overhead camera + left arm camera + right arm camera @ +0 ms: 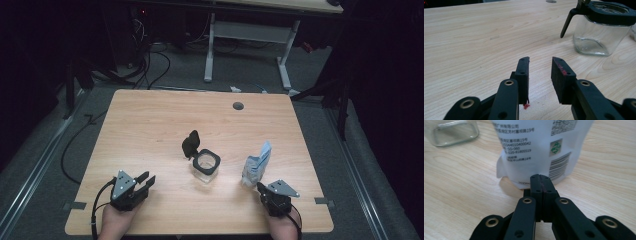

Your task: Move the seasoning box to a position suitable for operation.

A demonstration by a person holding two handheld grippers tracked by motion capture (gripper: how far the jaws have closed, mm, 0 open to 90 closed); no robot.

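Note:
A square glass jar (206, 166) stands mid-table with its black hinged lid (190, 144) flipped up and back. To its right stands a white and blue printed pouch (256, 164). My left gripper (145, 182) rests near the table's front left, open, with nothing between its fingers; in the left gripper view (540, 62) the jar (599, 32) lies ahead to the right. My right gripper (261, 189) sits just in front of the pouch, shut. In the right gripper view (540, 178) its pads meet, close against the pouch's (536, 147) lower edge. The jar's base (456, 132) shows at upper left.
A grey round cable hole (238, 105) sits in the wooden table (150, 125) near its far edge. Beyond it are a white-legged desk (247, 35) and cables on the dark floor. Bare wood lies between the left gripper and the jar.

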